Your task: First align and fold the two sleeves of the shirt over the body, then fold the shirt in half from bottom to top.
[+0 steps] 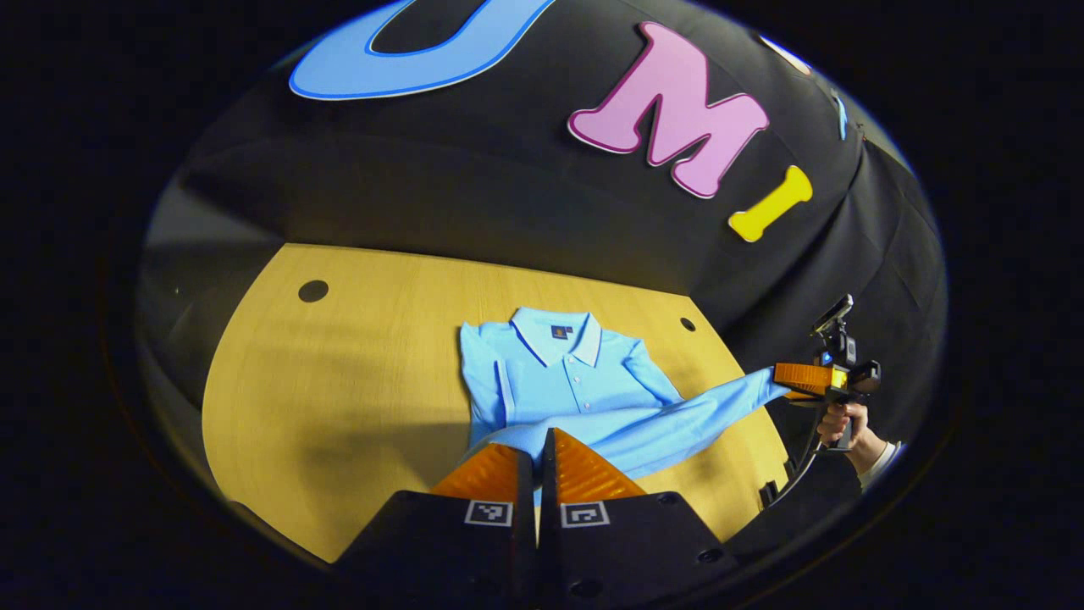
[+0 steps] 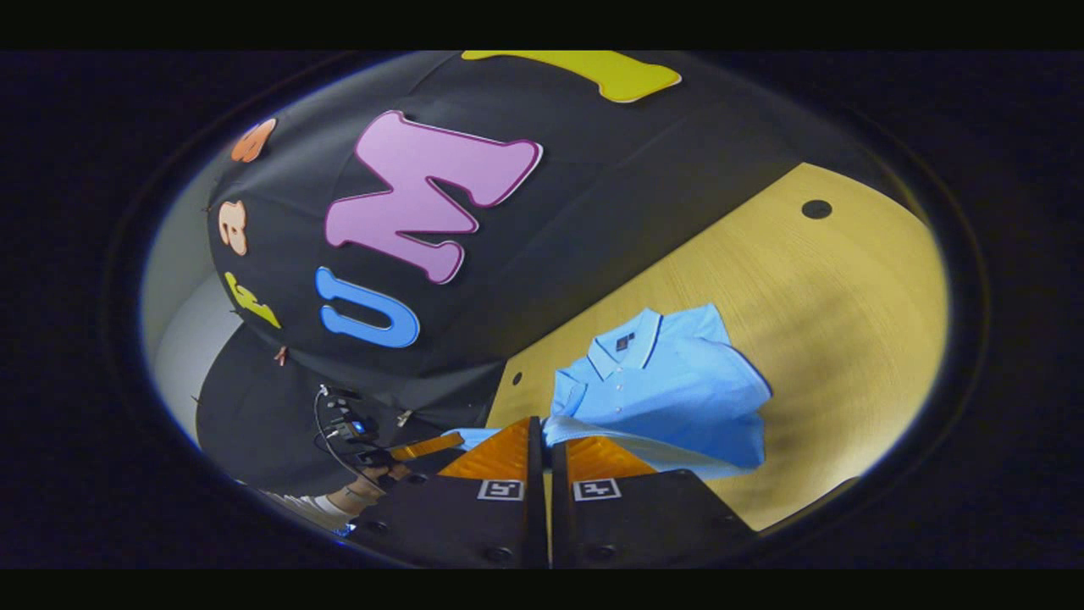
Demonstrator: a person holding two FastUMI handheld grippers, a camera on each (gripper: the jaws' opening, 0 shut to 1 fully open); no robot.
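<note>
A light blue polo shirt [image 1: 567, 373] lies collar-away on the yellow wooden table [image 1: 356, 381], its sleeves folded in over the body. My left gripper [image 1: 538, 453] is shut on the shirt's lower edge, raised above the table. From there the hem stretches right to my right gripper [image 1: 783, 379], held by a hand [image 1: 843, 419] past the table's edge. In the right gripper view, my right gripper [image 2: 546, 440] is shut on the same lifted hem of the shirt [image 2: 669, 381]. The left gripper [image 2: 428, 445] shows off to the left, with fabric running to it.
The table [image 2: 847, 322] has round cable holes [image 1: 312, 291] [image 1: 687, 324] near its far edge, close to the black cloth wall. Bare tabletop lies left of the shirt in the left gripper view. A sleeved arm [image 2: 330, 504] and cables [image 2: 339, 424] are at the lower left of the right gripper view.
</note>
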